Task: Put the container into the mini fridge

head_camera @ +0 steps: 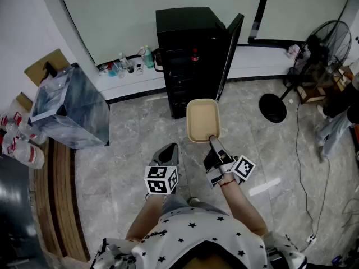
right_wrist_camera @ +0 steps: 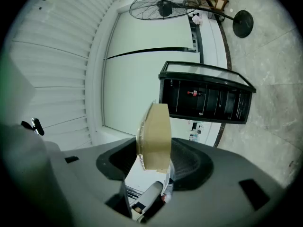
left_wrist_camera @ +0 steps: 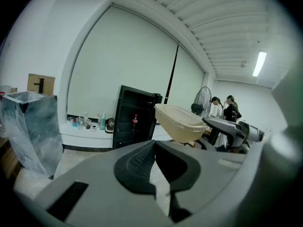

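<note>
Grey-blue translucent plastic lines the tall square bin [head_camera: 67,108] that stands well off to the left of the left gripper, with a brown cardboard box [head_camera: 44,66] behind it. Ahead and to the left of that gripper, a cluster of small clear and green bottles [head_camera: 132,61] sits on the low white ledge [head_camera: 129,80] along the wall.

The left gripper [head_camera: 170,148] hangs in front of the person's star-printed shirt [head_camera: 196,234], tipped slightly downward. In the left gripper view its dark ribbed pads meet at the tips, so the jaws are drawn together with nothing between them.

Straight ahead of both grippers, against the wall, stands the black mini fridge [head_camera: 185,32]. Its door [head_camera: 231,43] is swung open to the right, and a red-capped dark cola bottle [head_camera: 194,55] stands upright on a shelf inside.

Just right of the left gripper, the right gripper [head_camera: 213,141] is clamped on the near short rim of the beige rectangular plastic container [head_camera: 202,119]. The container juts forward from those jaws, open side up. It is held in the air above the grey marble-pattern floor [head_camera: 140,133], short of the fridge and not touching it.

Well off to the right of the right gripper stands a black pedestal fan [head_camera: 327,42] on a round base. In the left gripper view, two people [left_wrist_camera: 225,109] stand near it.
</note>
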